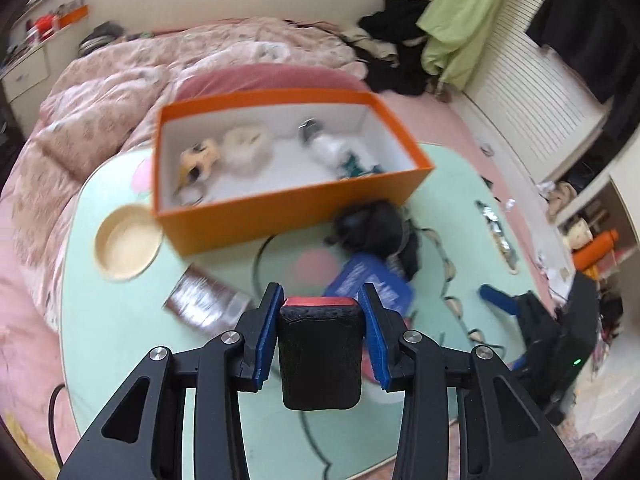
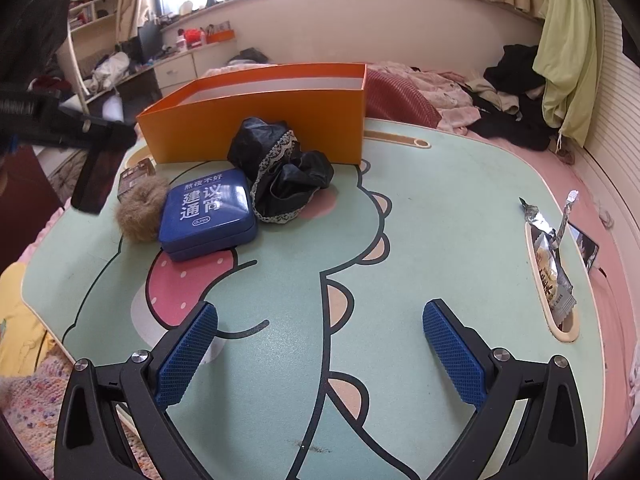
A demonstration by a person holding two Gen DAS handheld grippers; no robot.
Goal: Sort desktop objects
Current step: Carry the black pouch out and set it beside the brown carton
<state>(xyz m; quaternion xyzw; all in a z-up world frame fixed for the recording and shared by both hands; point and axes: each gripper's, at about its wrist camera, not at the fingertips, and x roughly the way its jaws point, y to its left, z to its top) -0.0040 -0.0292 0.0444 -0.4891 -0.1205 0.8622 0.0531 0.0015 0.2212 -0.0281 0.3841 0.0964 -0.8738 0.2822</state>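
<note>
Left wrist view: our left gripper [image 1: 320, 300] has its blue pads pressed against both sides of a black case [image 1: 320, 356] with a red end, and holds it above the green table [image 1: 112, 352]. The orange box [image 1: 280, 216] sits at twelve o'clock from the gripper, open-topped; it already contains a small figurine, a pale fluffy item and a white bottle, all blurred. We judge the step in hand to be carrying the case to the box. To do it well, we keep the squeeze firm, raise the case above the near orange wall, and release over the bare white floor at the middle of the box, not onto the items already there.

Right wrist view: our right gripper [image 2: 320, 344] hangs wide open and empty above the table's dinosaur print. At eleven o'clock from it lie a blue tin [image 2: 208, 212], a brown fur ball [image 2: 142, 212] touching the tin's left side, and a black lace-trimmed cloth [image 2: 280, 172] resting against the box's front wall. A snack wrapper [image 2: 552, 264] lies at two o'clock, well apart.

Obstacles: the cloth lies just before the near wall, to the right of the carrying path. A wooden bowl [image 1: 126, 242] touches the box's left corner, and a brown packet [image 1: 204, 300] lies at ten o'clock from the left gripper.
</note>
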